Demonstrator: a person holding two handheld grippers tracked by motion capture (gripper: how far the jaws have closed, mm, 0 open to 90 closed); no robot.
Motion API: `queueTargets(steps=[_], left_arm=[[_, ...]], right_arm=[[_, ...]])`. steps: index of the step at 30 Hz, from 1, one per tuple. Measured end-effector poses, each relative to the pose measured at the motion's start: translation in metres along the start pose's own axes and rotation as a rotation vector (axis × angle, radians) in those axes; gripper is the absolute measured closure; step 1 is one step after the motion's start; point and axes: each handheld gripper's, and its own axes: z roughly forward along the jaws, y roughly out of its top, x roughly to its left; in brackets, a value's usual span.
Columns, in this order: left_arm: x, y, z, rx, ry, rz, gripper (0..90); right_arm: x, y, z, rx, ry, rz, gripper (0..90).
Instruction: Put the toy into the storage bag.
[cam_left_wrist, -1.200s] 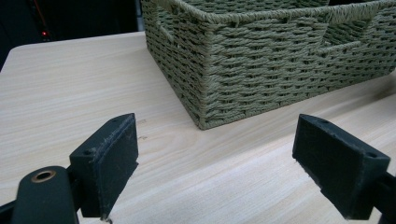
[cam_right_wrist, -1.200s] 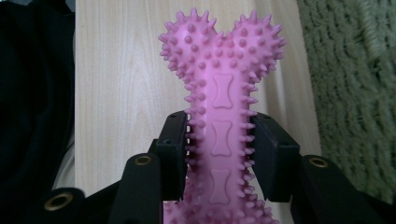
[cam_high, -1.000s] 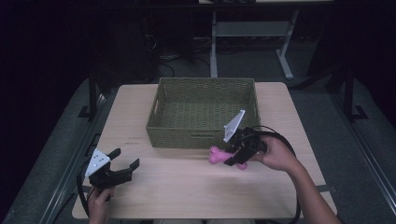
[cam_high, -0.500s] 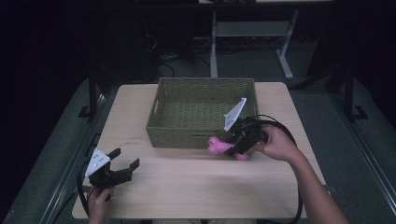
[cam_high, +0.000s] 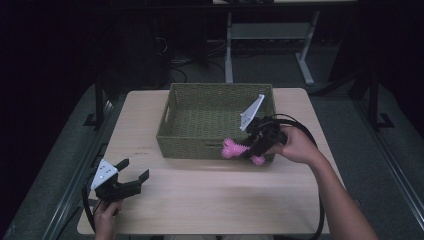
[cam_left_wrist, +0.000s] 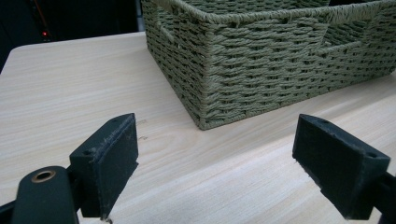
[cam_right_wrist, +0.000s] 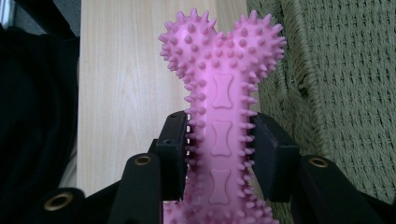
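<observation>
Left tongs (cam_high: 131, 176): I held these nearest me, low at the near left corner of the tabletop (cam_high: 215, 200), jaws spread wide with nothing between them. In the left gripper view the two black pads (cam_left_wrist: 112, 161) stood well apart above bare wood, facing the near corner of the basket.

Left hand (cam_high: 106, 219): It gripped the handle at the tabletop's near edge, the cable looping beside it.

Tabletop: Light wood grain, bare between my two hands.

Right hand (cam_high: 295, 145): It came in from the near right, wrapped around the body of the right tongs, a black cable arcing behind it.

Right tongs (cam_high: 248, 148): Clamped on the pink toy, jaws pressing its shaft from both sides. The grey plate on top tilted up over the basket's right end.

Pink spiky dog bone (cam_high: 240, 150): A rubber chew toy covered in nubs, with small bone shapes embossed along its shaft. I had it off the tabletop, just in front of the basket's near wall toward its right end, lying roughly level. In the right gripper view its knobbed end (cam_right_wrist: 222, 56) stuck out past the pads, wood to one side and wicker to the other.

Green wicker basket (cam_high: 200, 145): Rectangular, woven, with cut-out handles, sitting on the far half of the tabletop; I saw nothing inside it.
</observation>
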Motion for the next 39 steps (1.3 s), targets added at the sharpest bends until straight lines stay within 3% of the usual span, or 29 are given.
queueTargets(steps=[27,39], left_arm=[[0.0,0.0,0.0,-0.001,0.0,0.001,13.8],[0.0,0.0,0.001,0.0,-0.002,0.002,13.8]], right_arm=[[-0.02,0.019,-0.02,-0.002,-0.028,0.0,58.3],[-0.032,0.023,-0.024,0.008,-0.03,0.022,58.3]])
